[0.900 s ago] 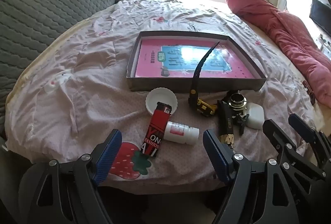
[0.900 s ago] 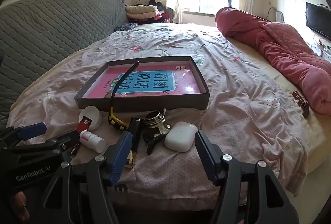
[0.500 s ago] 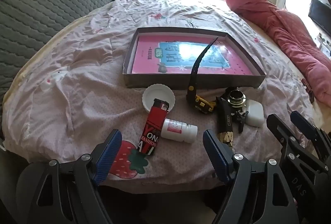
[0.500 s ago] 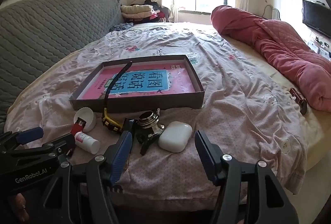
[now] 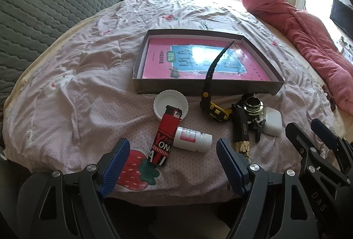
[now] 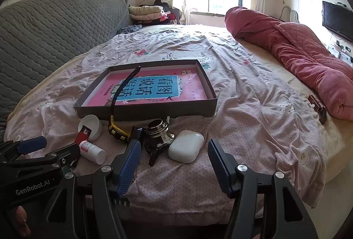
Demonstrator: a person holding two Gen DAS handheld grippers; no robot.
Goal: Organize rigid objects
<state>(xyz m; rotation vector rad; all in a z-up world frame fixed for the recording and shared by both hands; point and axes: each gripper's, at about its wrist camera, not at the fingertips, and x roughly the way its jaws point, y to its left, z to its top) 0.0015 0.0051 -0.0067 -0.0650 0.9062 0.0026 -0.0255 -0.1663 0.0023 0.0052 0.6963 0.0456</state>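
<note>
We hold our left gripper (image 5: 169, 164) wide open and empty; just beyond its jaws the white bottle (image 5: 192, 139) lies crosswise, cap rightward. Our right gripper (image 6: 174, 164), equally wide, frames the white case (image 6: 185, 149) ahead.

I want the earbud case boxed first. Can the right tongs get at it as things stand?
Probably yes. The right tongs are open and empty, and the white earbud case lies just ahead of them on the bedspread. Only the metal-capped object crowds its left side; top and right are free.
</note>
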